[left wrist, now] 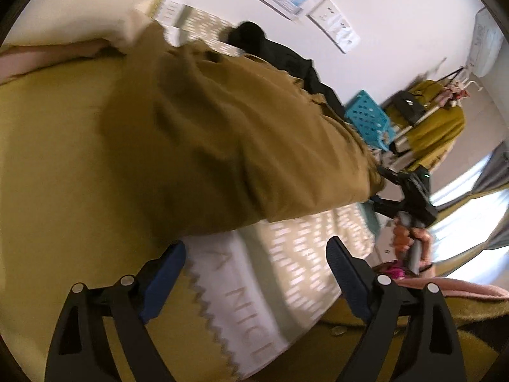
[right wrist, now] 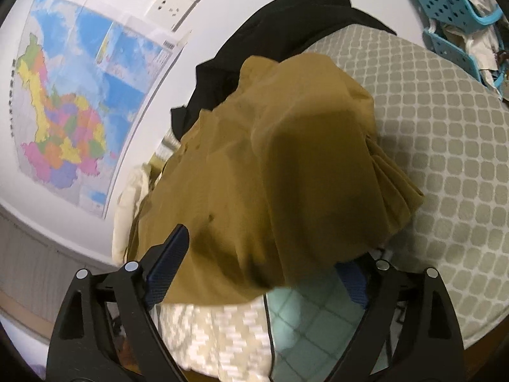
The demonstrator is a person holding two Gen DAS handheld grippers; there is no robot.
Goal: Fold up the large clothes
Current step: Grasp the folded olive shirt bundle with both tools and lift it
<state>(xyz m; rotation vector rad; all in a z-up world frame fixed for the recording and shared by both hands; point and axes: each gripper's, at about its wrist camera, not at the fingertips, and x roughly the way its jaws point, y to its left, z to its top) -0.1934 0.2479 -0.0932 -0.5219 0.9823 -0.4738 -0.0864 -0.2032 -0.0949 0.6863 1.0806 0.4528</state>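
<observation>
My left tool (left wrist: 256, 254) spread, empty. My right tool (right wrist: 264, 254) spread around edge of mustard-brown soft fabric garment (right wrist: 270, 159), bunched on bed (right wrist: 445, 146). Limp, light; grip hem corners.

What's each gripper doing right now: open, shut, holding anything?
Left gripper: open, fingers spread, nothing between them.
Right gripper: open, the mustard-brown fabric garment drapes over its fingers; no clamp visible.

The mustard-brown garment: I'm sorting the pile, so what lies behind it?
Behind the mustard-brown garment, a black garment lies against the wall; cream fabric peeks out at its left. How far either extends underneath is covered.
</observation>
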